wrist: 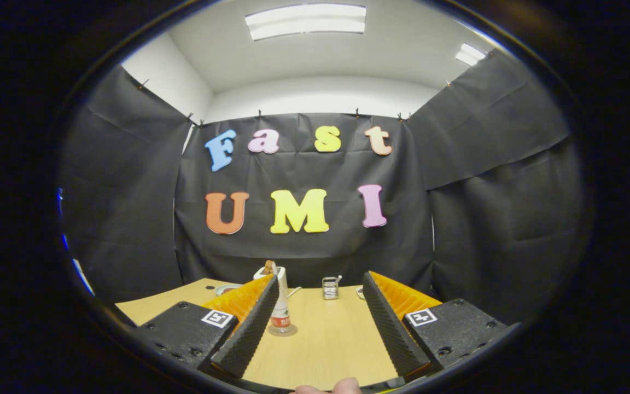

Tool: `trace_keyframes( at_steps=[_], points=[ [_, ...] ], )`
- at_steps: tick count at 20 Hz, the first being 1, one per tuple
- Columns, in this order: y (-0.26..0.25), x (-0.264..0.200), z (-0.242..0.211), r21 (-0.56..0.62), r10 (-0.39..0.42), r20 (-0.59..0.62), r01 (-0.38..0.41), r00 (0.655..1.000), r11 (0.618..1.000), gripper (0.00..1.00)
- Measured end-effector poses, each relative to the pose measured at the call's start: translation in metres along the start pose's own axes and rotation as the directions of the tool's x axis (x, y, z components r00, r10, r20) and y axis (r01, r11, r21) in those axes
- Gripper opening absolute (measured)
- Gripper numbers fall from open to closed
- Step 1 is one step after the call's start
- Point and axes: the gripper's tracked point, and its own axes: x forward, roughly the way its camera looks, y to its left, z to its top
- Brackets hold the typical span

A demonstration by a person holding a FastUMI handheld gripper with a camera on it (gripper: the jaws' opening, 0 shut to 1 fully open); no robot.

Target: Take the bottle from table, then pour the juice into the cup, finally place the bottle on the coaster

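Jaws (320, 323): spread wide, holding nothing, level above the wooden tabletop (326, 345).
Hand: fingertips (328, 388) peek in just behind the jaws.
Bottle (280, 303): upright on the tabletop, just inside the left finger, partly hidden by it.
Cup (267, 271): white, beyond the bottle, near the booth wall.
Coaster (226, 289): round, past the left finger.
Other: small metal object (330, 287) beyond the jaws.
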Motion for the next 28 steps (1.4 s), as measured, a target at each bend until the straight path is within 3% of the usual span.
trace_keyframes(
  at_steps=[28],
  points=[
    [0.02,-0.01,0.018,-0.075,0.005,0.019,-0.004,1.0,0.997,0.99]
  ],
)
